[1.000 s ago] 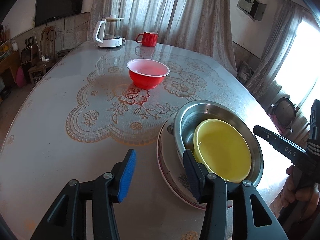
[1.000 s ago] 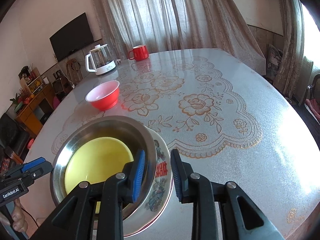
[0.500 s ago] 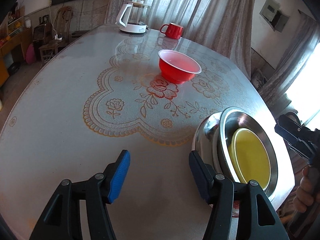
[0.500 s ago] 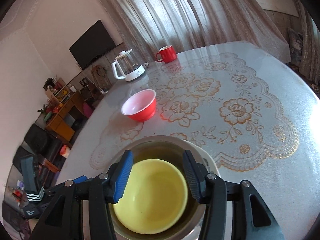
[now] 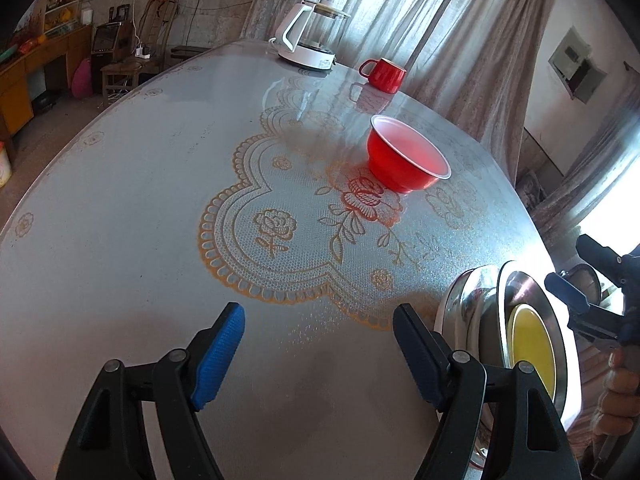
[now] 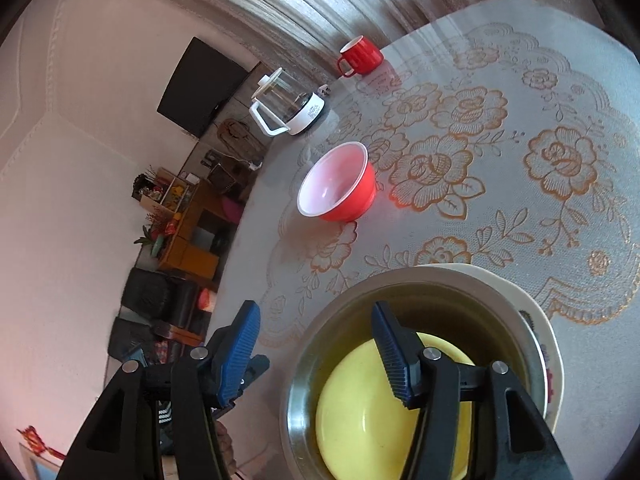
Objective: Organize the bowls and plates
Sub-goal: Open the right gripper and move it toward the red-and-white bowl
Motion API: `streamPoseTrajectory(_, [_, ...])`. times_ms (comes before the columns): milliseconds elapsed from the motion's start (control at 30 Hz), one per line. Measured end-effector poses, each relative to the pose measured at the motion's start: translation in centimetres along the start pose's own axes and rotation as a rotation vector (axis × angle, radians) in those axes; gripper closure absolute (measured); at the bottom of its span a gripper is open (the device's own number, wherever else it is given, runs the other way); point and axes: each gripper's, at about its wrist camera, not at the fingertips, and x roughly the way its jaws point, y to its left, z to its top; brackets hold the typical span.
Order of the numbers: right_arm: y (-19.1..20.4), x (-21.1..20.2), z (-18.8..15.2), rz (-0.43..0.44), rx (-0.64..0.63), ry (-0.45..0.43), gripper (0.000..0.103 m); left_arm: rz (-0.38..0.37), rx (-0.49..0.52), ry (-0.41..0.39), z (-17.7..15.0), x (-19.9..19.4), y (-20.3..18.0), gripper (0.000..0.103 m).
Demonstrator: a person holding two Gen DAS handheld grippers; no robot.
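Lace-patterned bench [image 5: 120, 208]: yellow bowl [image 6: 360, 412] nested in steel bowl [image 6: 404, 300] atop floral plate [image 6: 550, 344]. Red bowl [image 5: 404, 160] beyond that stack, apart, not yet stacked. Left gripper [image 5: 320, 344], right gripper [image 6: 316, 344]: jaws opening, nothing pinched.

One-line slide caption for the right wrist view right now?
Right claw opening, empty, over a yellow bowl nested in a steel bowl on a floral plate; red bowl beyond.
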Motion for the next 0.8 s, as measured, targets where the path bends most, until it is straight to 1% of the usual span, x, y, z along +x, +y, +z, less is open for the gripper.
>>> streamPoseTrajectory(67, [-0.4, 0.6, 0.6, 0.023, 0.051, 0.012, 0.045, -0.036, -0.021, 0.014, 0.6, 0.3, 0.1, 0.022])
streamPoseTrajectory(133, [-0.7, 1.1, 1.3, 0.04, 0.094, 0.018, 0.045, -0.052, -0.035, 0.01, 1.4, 0.3, 0.2, 0.019])
streamPoseTrajectory(167, [-0.8, 1.2, 1.6, 0.042, 0.108, 0.018, 0.045, -0.052, -0.025, 0.008, 1.8, 0.3, 0.1, 0.018])
streamPoseTrajectory(233, [-0.9, 1.5, 2.2, 0.036, 0.122, 0.013, 0.045, -0.028, -0.009, 0.017, 2.7, 0.5, -0.2, 0.013])
streamPoseTrajectory(300, [-0.8, 1.9, 2.9, 0.026, 0.128, 0.012, 0.044, -0.037, -0.012, 0.014, 3.6, 0.7, -0.4, 0.01])
streamPoseTrajectory(433, [-0.6, 2.7, 4.5, -0.007, 0.115, 0.013, 0.044, -0.041, 0.006, 0.011, 5.5, 1.1, -0.9, 0.01])
streamPoseTrajectory(533, [-0.7, 3.3, 5.6, -0.013, 0.125, 0.012, 0.044, -0.047, -0.005, 0.01, 6.8, 1.5, -1.2, 0.01])
streamPoseTrajectory(600, [-0.8, 3.7, 6.3, -0.017, 0.127, 0.011, 0.044, -0.048, -0.005, 0.002, 7.8, 1.9, -1.4, 0.012])
streamPoseTrajectory(667, [-0.8, 4.3, 7.0, -0.018, 0.13, 0.006, 0.044, -0.075, 0.001, 0.01, 8.8, 2.4, -1.7, 0.016])
streamPoseTrajectory(733, [-0.7, 4.9, 7.8, -0.033, 0.119, -0.006, 0.044, -0.101, -0.018, 0.023, 9.8, 3.0, -1.7, 0.016])
streamPoseTrajectory(800, [-0.9, 5.7, 8.5, -0.054, 0.119, -0.007, 0.044, -0.108, -0.029, 0.02, 10.8, 3.5, -1.9, 0.016])
